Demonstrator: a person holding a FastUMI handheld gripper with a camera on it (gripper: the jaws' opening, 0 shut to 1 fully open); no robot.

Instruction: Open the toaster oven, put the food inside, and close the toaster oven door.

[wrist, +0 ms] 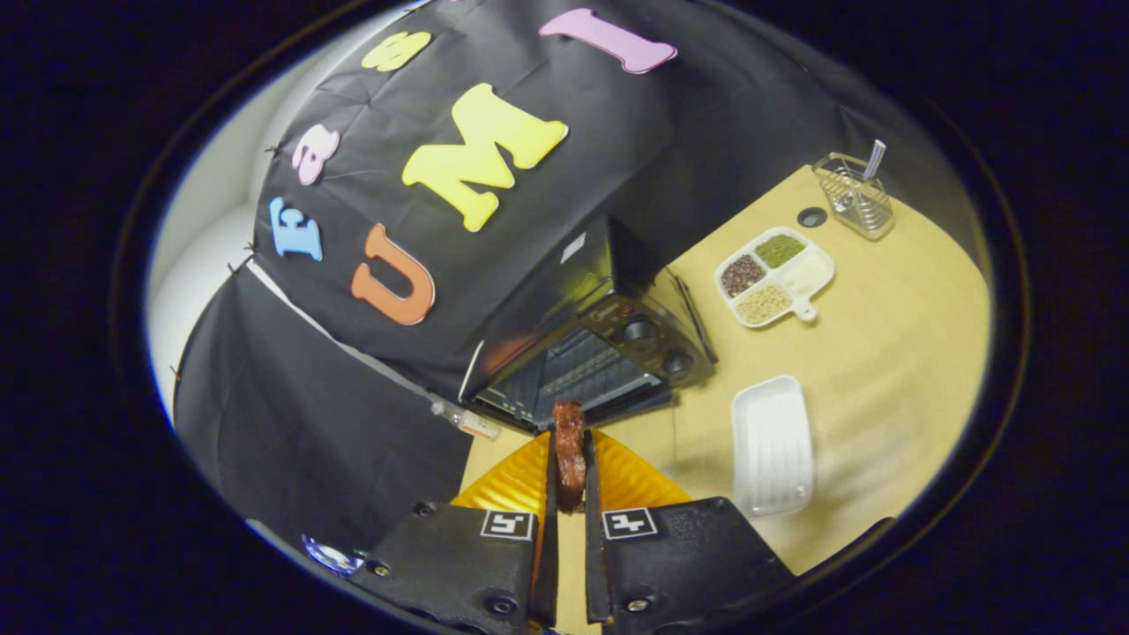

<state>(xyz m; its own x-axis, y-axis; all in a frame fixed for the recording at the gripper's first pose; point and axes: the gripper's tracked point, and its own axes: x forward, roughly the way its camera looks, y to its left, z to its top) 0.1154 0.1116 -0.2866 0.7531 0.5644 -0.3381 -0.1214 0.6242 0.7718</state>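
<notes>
Both fingers of the gripper pinch the brown food piece, held just in front of the toaster oven, whose door looks open already. Go straight fwd, keep food level w/ the rack, release only when well inside.

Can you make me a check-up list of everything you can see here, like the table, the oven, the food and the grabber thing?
Surface: tan table, mostly bare around the things on it.
Job's things: black toaster oven with its door open, rack showing inside; reddish-brown food piece held just in front of the opening.
Clutter: empty white tray beside the oven; divided dish of grains and beans beyond it; wire holder farther off; small bottle lying by the oven's other side.
Grippers: gripper shut on the food piece, both fingers pressing it.
Cables: nothing seen.
Surroundings: black cloth wall behind the oven.
</notes>
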